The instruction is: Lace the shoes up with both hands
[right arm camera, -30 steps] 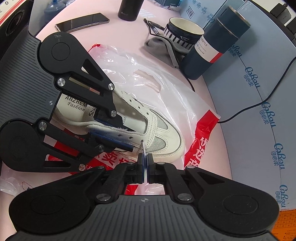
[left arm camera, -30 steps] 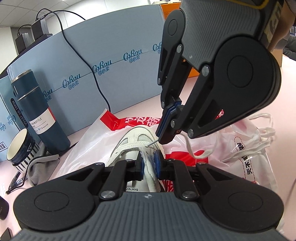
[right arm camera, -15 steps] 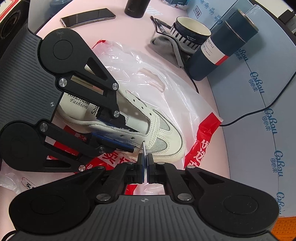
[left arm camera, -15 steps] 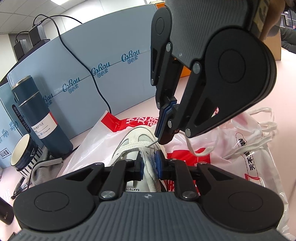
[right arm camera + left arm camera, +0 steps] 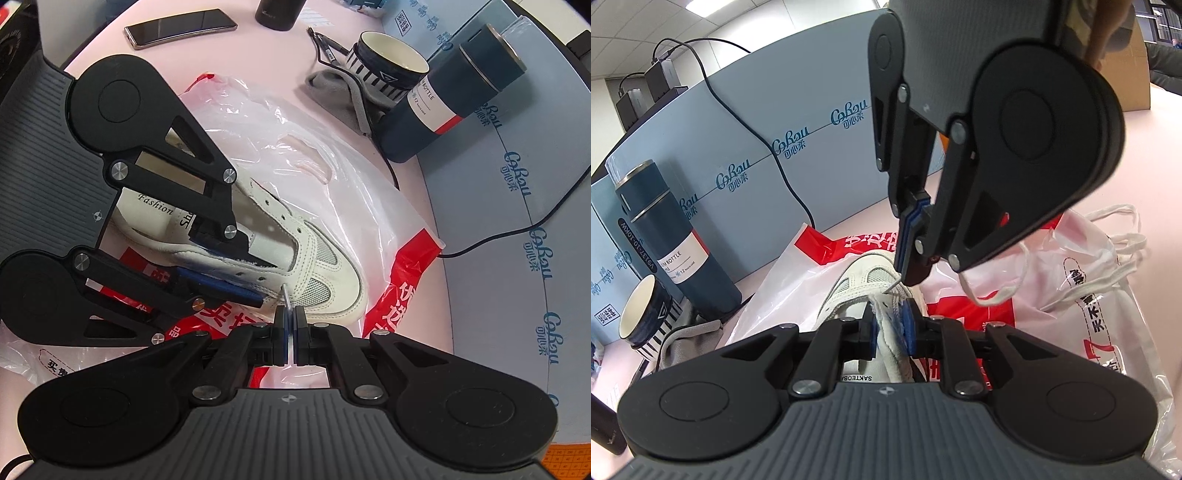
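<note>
My left gripper (image 5: 889, 329) pinches the eyelet flap of the white leather-and-mesh sneaker (image 5: 317, 266), which lies on a clear-and-red plastic bag (image 5: 369, 206) on the pink tabletop (image 5: 266, 51). My right gripper (image 5: 290, 322) is clamped on the clear-tipped end of the white shoelace (image 5: 1004, 291) — its tip sits at an eyelet near the toe. A dark blue bottle (image 5: 676, 243) and striped cup (image 5: 646, 317) stand to the side.

white leather shoe (image 5: 325, 266) on glossy plastic bag (image 5: 369, 206).
</note>
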The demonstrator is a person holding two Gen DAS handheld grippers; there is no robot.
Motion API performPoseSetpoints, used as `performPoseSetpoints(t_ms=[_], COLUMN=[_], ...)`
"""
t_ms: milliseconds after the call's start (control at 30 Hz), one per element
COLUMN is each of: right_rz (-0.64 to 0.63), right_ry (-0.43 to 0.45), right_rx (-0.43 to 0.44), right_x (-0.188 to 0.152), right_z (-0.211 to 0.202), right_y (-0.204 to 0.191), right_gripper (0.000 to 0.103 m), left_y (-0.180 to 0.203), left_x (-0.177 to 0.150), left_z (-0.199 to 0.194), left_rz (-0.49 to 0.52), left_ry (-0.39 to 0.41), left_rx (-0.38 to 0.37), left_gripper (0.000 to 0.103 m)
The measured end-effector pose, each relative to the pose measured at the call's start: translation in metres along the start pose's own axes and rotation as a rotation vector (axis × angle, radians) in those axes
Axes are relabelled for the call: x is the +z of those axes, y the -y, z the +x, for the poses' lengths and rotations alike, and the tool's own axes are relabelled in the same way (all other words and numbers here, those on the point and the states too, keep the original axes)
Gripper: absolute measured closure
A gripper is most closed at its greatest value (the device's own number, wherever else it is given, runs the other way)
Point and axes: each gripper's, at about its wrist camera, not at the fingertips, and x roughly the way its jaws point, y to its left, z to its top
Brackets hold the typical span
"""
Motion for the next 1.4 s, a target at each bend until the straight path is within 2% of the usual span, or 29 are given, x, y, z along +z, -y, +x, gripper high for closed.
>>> performPoseSetpoints(t_ms=[533, 600, 633, 667, 733, 900, 967, 1000, 1033, 1067, 1400], right_rz=[0.011, 0.028, 0.043, 0.057, 0.083, 0.172, 0.210, 0.228, 0.246, 0.259, 0.275], right_ry=[0.024, 0.039, 0.051, 0.065, 0.088, 0.126, 0.132, 0.133, 0.135, 0.136, 0.141], right_rx=[0.011, 0.009, -0.002, -0.012, -0.016, -0.010, -0.022, -0.030, -0.037, -0.038, 0.027], right_x=[0.009, 0.006, 0.003, 0.000, -0.006, -0.019, -0.022, -0.023, -0.023, -0.023, -0.020], right_z=[0.005, 0.003, 0.000, -0.003, -0.011, -0.020, -0.018, -0.017, -0.016, -0.015, -0.011], right_y=[-0.001, 0.000, 0.001, 0.001, 0.002, 0.006, 0.006, 0.006, 0.005, 0.005, 0.002], right_gripper=[0.100, 0.094, 0.077, 0.064, 0.061, 0.061, 0.066, 0.071, 0.087, 0.093, 0.094], left_y=[0.001, 0.001, 0.001, 0.001, 0.001, -0.001, -0.003, -0.002, -0.001, 0.000, 0.004], left_x=[0.000, 0.001, 0.001, 0.001, 0.000, 0.001, 0.001, 0.001, 0.001, 0.001, 0.001], left_z=[0.000, 0.000, -0.001, -0.002, -0.006, -0.012, -0.014, -0.014, -0.014, -0.014, -0.014], left_rz=[-0.001, -0.002, -0.001, 0.001, 0.004, -0.020, -0.041, -0.039, -0.037, -0.033, -0.011], left_ry=[-0.006, -0.005, -0.005, -0.007, -0.010, -0.010, -0.005, -0.003, -0.001, 0.000, 0.000], left_rx=[0.003, 0.000, -0.003, -0.006, -0.013, -0.035, -0.042, -0.039, -0.037, -0.034, -0.021], left_gripper=[0.088, 0.087, 0.086, 0.084, 0.082, 0.081, 0.082, 0.083, 0.084, 0.084, 0.085])
